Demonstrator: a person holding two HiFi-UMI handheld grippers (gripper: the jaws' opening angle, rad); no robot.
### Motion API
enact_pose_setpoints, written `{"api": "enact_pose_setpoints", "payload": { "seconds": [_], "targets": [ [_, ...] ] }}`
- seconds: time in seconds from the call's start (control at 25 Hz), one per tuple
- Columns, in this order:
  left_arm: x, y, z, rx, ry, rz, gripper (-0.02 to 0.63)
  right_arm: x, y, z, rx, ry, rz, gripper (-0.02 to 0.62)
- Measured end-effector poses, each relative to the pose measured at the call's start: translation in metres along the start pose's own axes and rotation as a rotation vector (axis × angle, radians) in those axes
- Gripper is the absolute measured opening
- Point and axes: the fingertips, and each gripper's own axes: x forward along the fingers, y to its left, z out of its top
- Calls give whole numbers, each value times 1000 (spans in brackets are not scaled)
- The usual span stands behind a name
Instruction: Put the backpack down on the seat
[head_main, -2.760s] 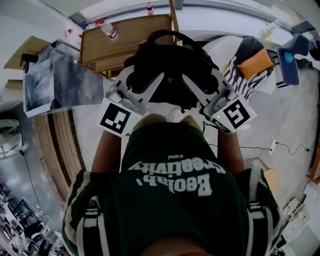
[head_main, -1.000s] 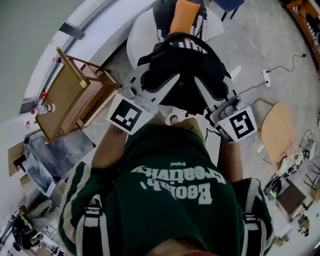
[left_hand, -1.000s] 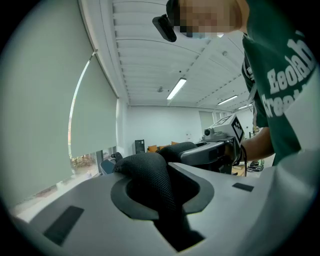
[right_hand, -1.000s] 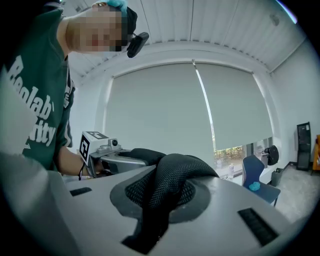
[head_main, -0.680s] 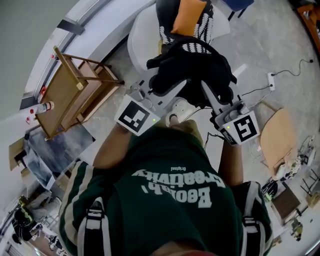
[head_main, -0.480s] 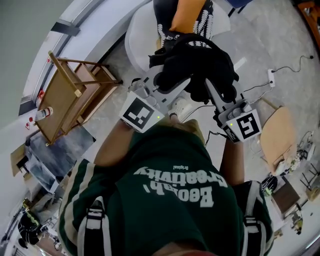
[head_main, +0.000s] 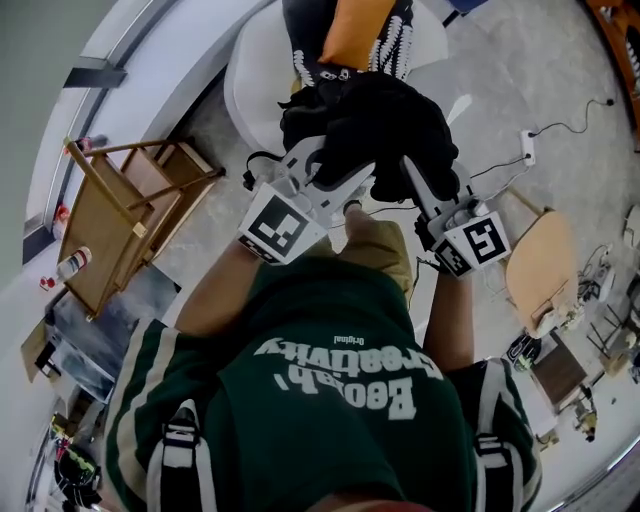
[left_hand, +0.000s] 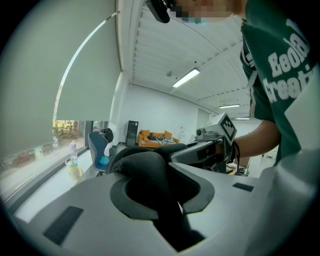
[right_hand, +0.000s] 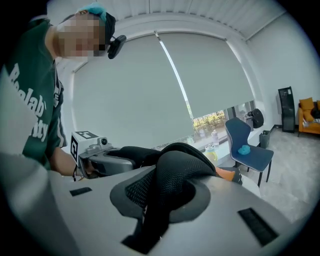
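- Gripping one mesh strap (left_hand: 146, 172) each, the left gripper (head_main: 338, 168) and right gripper (head_main: 413, 180) hold the backpack (head_main: 390, 120) hanging between them.
- Forward of both jaws, past the backpack, lies the white seat (head_main: 252, 82); left gripper looks nearer.

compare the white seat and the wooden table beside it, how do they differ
The white seat is pale and rounded; the wooden table is brown and straight-edged. The seat holds an orange cushion; the table holds a bottle. The seat lies just beyond the held backpack; the table stands off to the left. Both rest on the grey floor.
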Motion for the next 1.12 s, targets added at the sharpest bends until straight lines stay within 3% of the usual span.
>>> {"api": "enact_pose_setpoints", "payload": {
  "seconds": [0.24,0.44,0.68,0.76,0.92,1.04,1.12],
  "targets": [
    [21,36,-32,-64,53,58,98,39,-30,-14,89,7,52,77],
    [64,66,-64,-125,94,116,101,66,-82,-38,125,60,108,80],
    [124,102,-167,-275,186,191,106,114,-155,-136,223,159,136,86],
    [143,108,-194,-278,198,211,107,125,-176,-162,230,178,143,84],
    [169,129,-204,-265,189,243,120,139,-205,-171,198,197,125,99],
    [188,146,-216,-260,218,260,137,152,-228,-178,152,246,75,183],
    [200,161,-228,-244,230,268,141,166,-246,-186,151,253,43,201]
  ]
}}
